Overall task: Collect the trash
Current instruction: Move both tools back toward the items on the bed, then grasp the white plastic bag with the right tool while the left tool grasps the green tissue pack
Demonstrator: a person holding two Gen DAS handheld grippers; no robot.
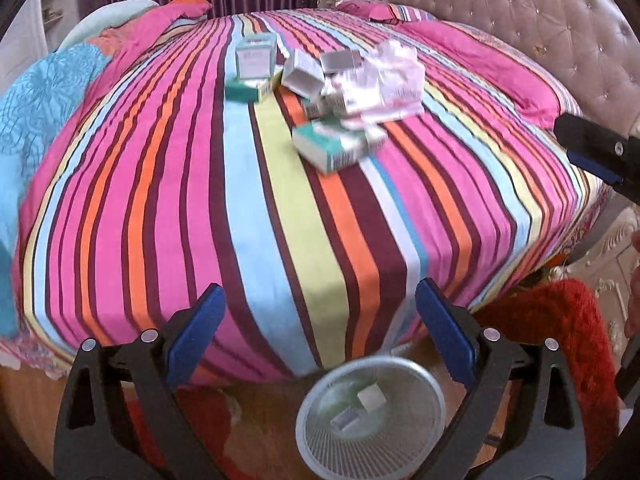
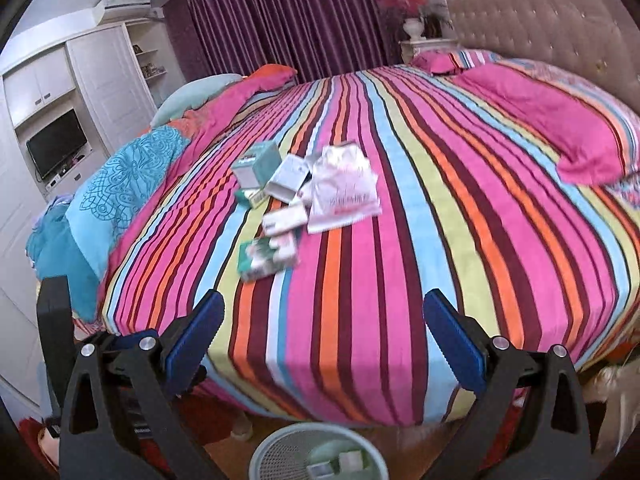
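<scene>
The bin below the bed's near edge holds some boxes, both grippers hang spread and empty, so reaching mid-bed for the nearest green box seems next.

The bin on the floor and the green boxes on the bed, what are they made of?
The bin looks like pale plastic: its wall is fine slotted mesh. The green boxes look like thin printed cardboard, with sharp folded edges and a slightly glossy face.
</scene>
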